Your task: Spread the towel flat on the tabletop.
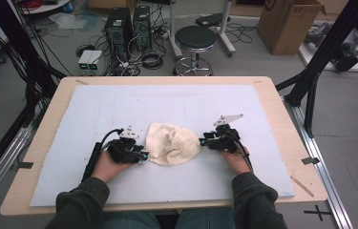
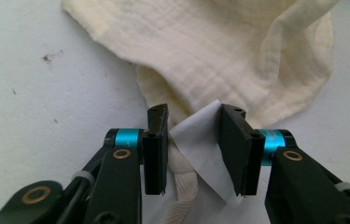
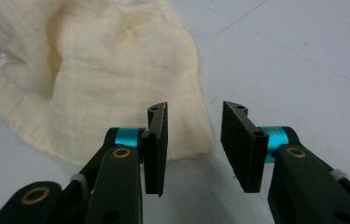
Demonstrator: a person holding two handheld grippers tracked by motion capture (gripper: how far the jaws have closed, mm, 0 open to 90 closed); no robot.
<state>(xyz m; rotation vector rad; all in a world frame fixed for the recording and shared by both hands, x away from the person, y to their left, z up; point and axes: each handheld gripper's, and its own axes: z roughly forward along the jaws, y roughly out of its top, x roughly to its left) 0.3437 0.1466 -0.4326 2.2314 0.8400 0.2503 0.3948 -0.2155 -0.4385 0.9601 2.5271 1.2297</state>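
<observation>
- Left tool (image 2: 193, 149) gapes, white label (image 2: 205, 154) and cloth (image 1: 172, 143) edge between its jaws, unpinched.
- Right tool (image 3: 193, 144) open too, cloth's right edge just beyond its jaws.

A wooden table (image 1: 47, 143) carries a pale blue mat (image 1: 119, 102); beyond it on the grey floor (image 1: 243, 57) stand a black stool (image 1: 194, 40), computer towers (image 1: 128, 26), tangled cables (image 1: 148, 59) and a cardboard box (image 1: 289, 24)
</observation>
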